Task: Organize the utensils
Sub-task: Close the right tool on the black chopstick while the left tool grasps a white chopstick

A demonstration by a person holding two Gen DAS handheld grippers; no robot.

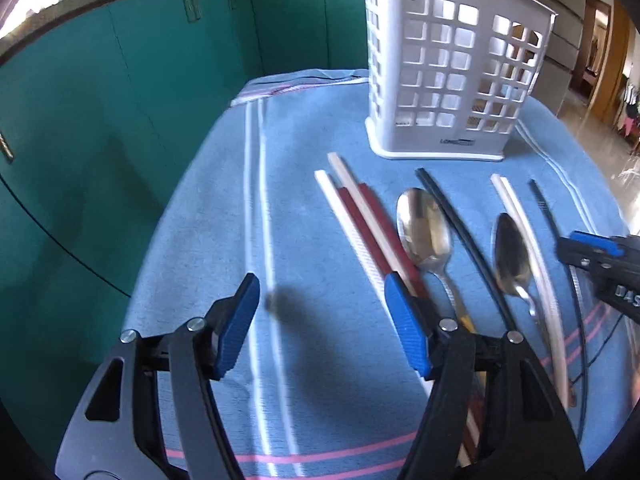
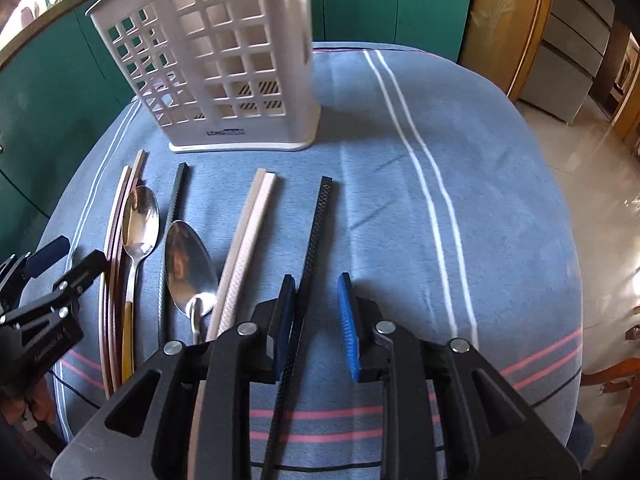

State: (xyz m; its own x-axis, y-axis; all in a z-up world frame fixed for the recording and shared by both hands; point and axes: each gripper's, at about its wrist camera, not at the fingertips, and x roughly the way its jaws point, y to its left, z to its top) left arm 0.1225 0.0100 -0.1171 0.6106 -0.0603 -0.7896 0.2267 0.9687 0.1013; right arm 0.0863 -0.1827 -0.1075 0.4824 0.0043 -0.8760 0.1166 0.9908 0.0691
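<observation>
Hovering tilted — right hand-held gripper [image 2: 314, 312] straddling black chopstick [image 2: 316, 240].

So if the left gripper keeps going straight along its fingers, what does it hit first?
Probably bare blue cloth. The left gripper is open with nothing between its fingers; the red-and-white chopsticks lie just past its right finger, though depth is unclear.
</observation>
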